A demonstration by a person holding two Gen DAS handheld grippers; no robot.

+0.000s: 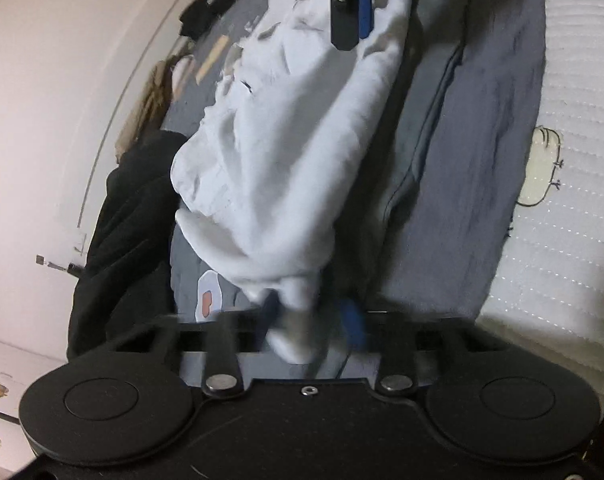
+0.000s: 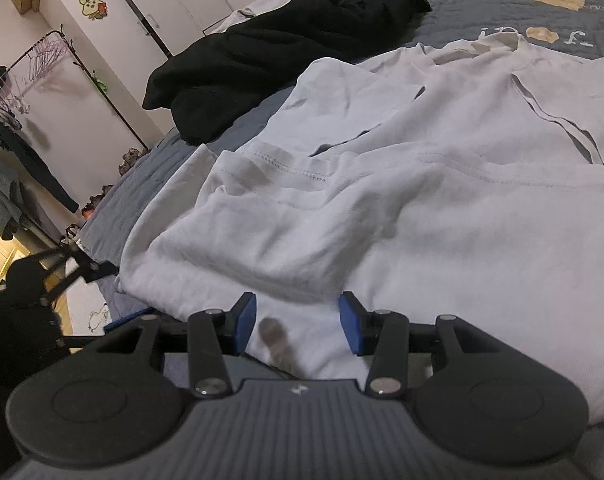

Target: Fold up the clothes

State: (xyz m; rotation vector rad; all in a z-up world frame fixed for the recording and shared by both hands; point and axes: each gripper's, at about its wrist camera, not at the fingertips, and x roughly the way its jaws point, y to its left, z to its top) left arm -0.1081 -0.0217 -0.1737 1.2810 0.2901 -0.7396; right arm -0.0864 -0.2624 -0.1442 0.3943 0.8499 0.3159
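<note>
**White shirt pinched at one end, open jaws at the other**

Bunched cloth sits clamped in the left gripper (image 1: 302, 320), a twisted corner of the white shirt (image 2: 421, 200) drawn up off the grey bedspread (image 1: 481, 160). Over the shirt's near edge, the right gripper (image 2: 298, 324) stands with blue pads spread apart, holding nothing. This looks like a fold in progress: the free gripper probably needs a matching hold before the edge can be carried over. Rumpled and partly doubled, the shirt lies beside a black garment (image 2: 270, 52).
</note>
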